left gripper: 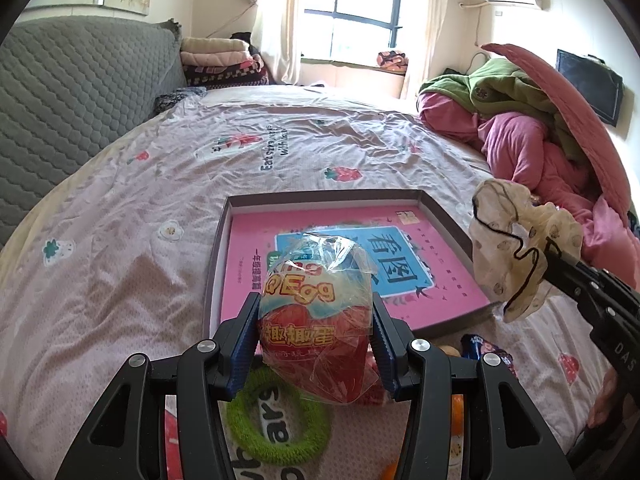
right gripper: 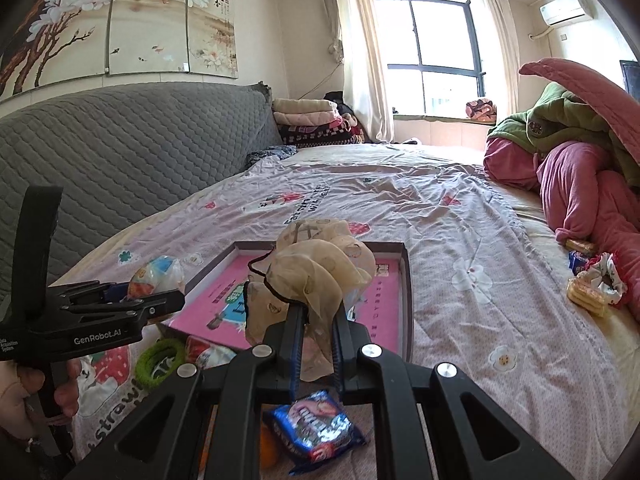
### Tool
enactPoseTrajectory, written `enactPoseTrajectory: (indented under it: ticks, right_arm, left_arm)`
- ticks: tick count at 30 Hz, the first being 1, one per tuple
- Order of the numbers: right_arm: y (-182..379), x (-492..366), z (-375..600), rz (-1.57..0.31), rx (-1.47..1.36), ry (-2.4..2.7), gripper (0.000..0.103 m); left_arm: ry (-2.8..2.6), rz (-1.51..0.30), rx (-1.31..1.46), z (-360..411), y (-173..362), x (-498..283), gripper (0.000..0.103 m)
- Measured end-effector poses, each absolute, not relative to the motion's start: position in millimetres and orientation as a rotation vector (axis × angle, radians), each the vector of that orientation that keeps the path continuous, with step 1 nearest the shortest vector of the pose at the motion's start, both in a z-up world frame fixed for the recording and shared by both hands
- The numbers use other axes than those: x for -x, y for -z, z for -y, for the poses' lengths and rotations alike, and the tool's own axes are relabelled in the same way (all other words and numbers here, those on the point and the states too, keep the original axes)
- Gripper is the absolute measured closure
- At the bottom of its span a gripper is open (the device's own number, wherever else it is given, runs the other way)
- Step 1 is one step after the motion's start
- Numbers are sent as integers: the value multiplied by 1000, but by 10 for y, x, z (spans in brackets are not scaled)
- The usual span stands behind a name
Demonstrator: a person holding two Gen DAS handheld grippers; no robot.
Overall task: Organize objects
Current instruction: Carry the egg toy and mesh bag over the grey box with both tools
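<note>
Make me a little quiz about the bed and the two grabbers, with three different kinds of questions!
1. True or false: the left gripper holds a wrapped toy egg.
2. What does the right gripper pinch? A) green ring B) beige scrunchie C) blue snack packet
3. Fill in: the shallow tray on the bed has a ____ book inside.

Key:
1. True.
2. B, the beige scrunchie. The green ring and blue snack packet lie on the bed sheet.
3. Pink.
</note>
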State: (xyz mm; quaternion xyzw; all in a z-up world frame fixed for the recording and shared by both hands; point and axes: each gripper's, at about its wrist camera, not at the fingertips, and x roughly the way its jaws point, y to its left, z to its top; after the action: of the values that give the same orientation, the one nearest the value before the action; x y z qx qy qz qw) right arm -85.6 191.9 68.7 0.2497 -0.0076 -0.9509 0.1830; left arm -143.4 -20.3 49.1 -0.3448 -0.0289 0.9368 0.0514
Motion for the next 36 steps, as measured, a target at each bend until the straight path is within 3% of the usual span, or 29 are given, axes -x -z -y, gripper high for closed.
enactPoseTrajectory:
  ticks: [36]
  right_arm:
    - [-386, 1696, -1898, -43, -885, 2652, 89]
  left_arm:
    - [-2842, 119, 1187, 485, -151, 2189, 51]
